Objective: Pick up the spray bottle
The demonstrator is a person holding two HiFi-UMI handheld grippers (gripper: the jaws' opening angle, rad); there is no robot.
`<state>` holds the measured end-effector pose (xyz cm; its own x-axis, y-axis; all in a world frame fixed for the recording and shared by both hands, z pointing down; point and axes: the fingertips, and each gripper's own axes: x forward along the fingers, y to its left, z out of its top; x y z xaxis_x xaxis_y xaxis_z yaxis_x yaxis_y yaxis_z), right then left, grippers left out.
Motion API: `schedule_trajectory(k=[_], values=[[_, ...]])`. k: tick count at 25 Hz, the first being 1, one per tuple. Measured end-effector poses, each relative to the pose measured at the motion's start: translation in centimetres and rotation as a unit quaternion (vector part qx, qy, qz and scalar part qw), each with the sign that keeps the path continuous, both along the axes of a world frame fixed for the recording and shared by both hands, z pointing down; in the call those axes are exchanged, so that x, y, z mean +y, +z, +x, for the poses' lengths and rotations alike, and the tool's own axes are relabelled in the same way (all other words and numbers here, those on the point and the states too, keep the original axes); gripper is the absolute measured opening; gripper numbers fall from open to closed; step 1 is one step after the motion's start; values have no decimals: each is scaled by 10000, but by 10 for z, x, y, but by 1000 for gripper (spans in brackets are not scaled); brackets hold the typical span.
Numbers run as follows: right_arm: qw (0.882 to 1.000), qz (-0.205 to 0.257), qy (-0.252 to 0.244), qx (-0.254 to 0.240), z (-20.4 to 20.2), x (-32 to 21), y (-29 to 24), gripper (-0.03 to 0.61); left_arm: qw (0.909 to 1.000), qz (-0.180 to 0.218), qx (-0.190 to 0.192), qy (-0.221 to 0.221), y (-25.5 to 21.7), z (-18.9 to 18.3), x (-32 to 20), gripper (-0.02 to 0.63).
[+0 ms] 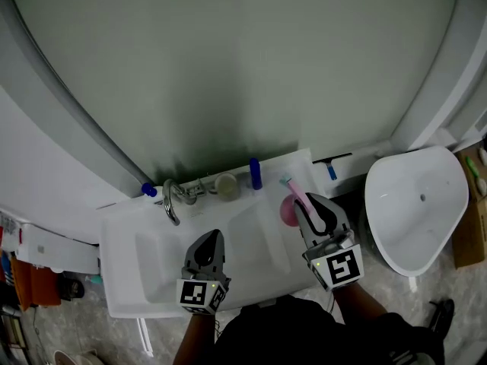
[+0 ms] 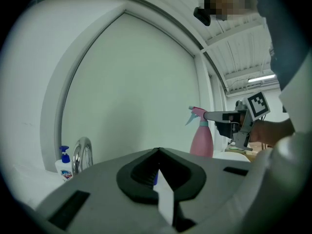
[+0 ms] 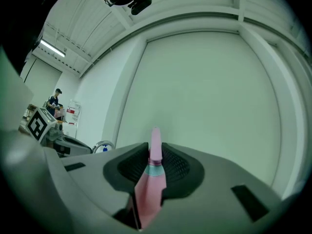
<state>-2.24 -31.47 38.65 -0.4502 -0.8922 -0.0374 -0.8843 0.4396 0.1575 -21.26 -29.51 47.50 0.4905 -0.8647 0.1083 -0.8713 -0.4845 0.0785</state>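
Observation:
The pink spray bottle with a teal collar hangs over the right end of the white sink. My right gripper is shut on its neck. In the right gripper view the bottle fills the gap between the jaws of that gripper, its pink head pointing away from the camera. The left gripper view shows the bottle upright at the right, with the right gripper clamped just under the trigger head. My left gripper hovers over the sink basin, shut and holding nothing.
A chrome faucet and a blue-capped soap pump stand at the sink's back left. A round cup and a blue bottle stand along the back ledge. A second white basin lies to the right.

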Motion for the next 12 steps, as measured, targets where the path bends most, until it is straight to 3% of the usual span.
schedule_trajectory(k=[12], values=[[9997,-13,238,22,2,4,-13,84,9996,132,114,204,-14,2,-16,-5]])
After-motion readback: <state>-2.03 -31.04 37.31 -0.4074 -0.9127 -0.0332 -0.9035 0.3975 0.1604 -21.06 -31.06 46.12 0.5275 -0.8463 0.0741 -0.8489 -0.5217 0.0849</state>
